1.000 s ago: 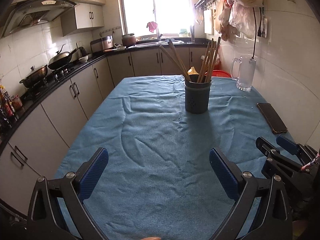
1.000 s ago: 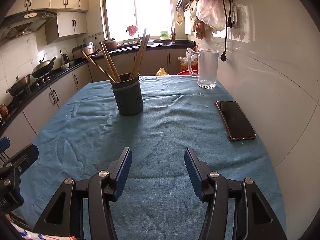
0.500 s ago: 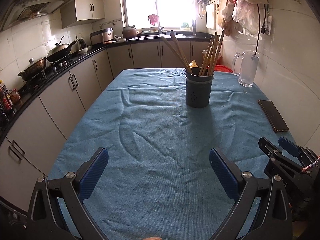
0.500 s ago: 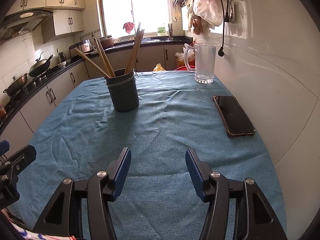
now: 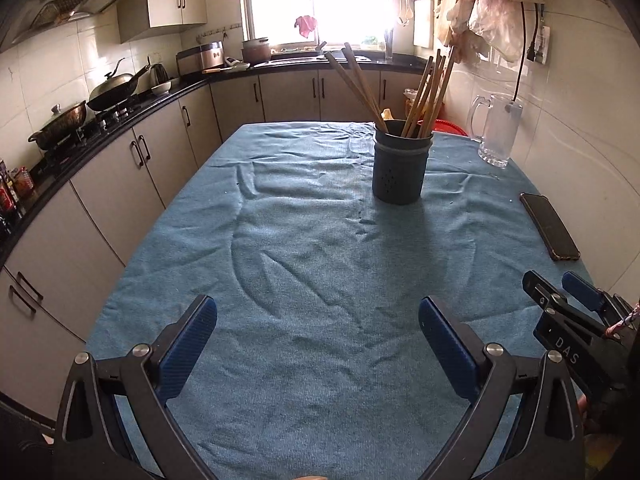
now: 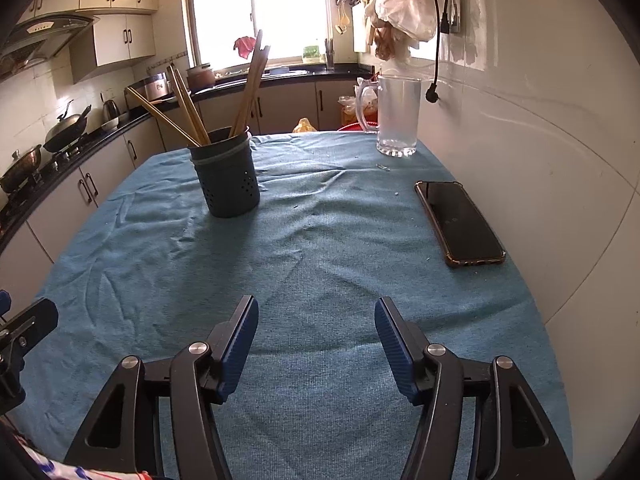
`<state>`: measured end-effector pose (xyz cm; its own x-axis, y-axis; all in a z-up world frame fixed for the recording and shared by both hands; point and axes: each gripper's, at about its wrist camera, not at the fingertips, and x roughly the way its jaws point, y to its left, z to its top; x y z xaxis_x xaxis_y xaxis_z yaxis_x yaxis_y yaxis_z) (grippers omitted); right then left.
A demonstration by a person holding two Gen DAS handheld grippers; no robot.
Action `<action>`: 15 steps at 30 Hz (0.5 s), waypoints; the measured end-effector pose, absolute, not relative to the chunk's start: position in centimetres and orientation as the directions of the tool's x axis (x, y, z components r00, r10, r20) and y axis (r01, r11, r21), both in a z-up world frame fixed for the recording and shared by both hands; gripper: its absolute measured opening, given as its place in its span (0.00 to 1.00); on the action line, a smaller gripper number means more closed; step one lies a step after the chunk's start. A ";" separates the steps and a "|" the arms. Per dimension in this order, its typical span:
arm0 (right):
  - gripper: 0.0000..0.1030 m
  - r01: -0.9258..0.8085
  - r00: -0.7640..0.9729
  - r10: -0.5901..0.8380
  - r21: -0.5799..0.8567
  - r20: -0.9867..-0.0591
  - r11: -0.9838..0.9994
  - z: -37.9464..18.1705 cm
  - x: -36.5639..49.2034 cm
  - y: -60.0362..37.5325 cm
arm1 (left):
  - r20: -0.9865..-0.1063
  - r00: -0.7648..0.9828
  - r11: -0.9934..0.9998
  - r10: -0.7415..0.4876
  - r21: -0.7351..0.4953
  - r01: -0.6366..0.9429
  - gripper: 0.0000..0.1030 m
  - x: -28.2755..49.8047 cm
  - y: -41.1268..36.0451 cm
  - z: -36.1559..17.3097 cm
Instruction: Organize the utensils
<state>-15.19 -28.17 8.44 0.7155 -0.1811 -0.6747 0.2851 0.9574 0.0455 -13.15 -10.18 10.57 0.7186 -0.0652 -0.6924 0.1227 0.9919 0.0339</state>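
1. A wrinkled blue cloth (image 6: pixel 320 240) covers the surface.
2. A dark phone (image 6: pixel 459 222) lies flat at the right edge.
3. A clear glass mug (image 6: pixel 398 116) stands at the far right, handle to the left.
4. Lidded pans (image 5: pixel 108 94) sit on the stove, far left.

A holder (image 6: pixel 228 176) is standing on the bench (image 6: pixel 320 280) toward its far edge, near the middle, with chopsticks (image 6: pixel 250 88) leaning inside it. A mug (image 6: pixel 396 116) is sitting at the far right corner, behind a phone (image 6: pixel 460 222) that is lying along the right edge. Both are resting well apart from the holder. A wall is running just beside the right edge, and cabinets are lining the room left of the bench.
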 end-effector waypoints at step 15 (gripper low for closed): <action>0.64 0.301 0.689 -0.206 0.015 -0.695 0.954 7.1 -14.3 -28.5 | -0.716 0.683 0.984 -0.147 -0.037 0.174 0.98 -12.0 -10.3 9.7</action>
<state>-14.27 -28.48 7.13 0.6891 -0.2064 -0.6946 0.3005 0.9537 0.0148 -12.00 -10.27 9.68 0.6827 -0.1474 -0.7156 0.1737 0.9841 -0.0369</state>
